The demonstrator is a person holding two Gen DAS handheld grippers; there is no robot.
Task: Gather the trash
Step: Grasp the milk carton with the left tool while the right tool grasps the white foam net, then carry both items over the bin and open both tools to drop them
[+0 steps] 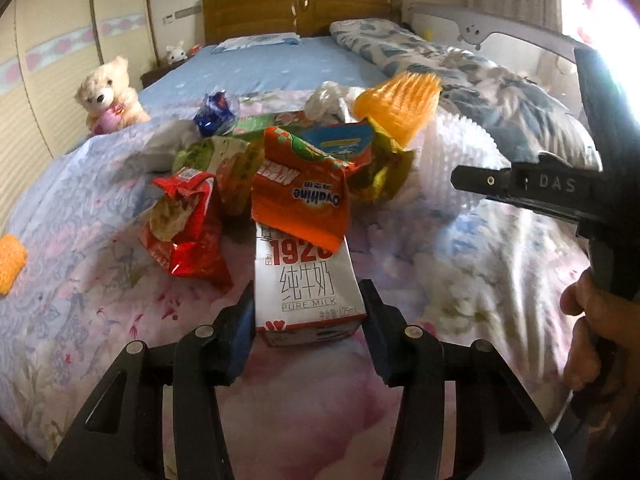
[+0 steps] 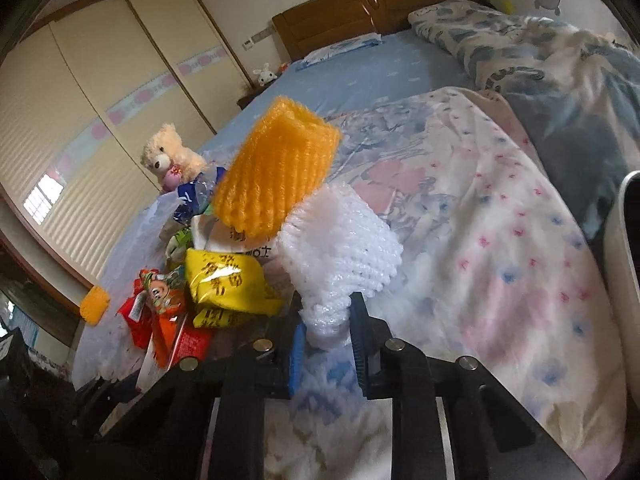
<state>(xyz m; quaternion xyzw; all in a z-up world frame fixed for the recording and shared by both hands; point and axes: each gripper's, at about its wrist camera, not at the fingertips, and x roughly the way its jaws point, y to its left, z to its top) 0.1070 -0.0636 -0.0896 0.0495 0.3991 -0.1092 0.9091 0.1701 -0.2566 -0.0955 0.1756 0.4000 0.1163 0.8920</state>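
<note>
Milk carton (image 1: pixel 310 292) lies nearest on the floral quilt (image 1: pixel 440 280), its far end under an orange wrapper (image 1: pixel 300 196) in the trash pile. Left fingers (image 1: pixel 310 320) clamp the carton's sides. Right fingers (image 2: pixel 326 330) pinch the white foam net (image 2: pixel 340 252), beside an orange foam net (image 2: pixel 276 172).

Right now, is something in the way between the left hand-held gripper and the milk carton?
No. The milk carton already sits between the left hand-held gripper's pads. Only the orange Ovaltine wrapper lies on the carton's far end.
</note>
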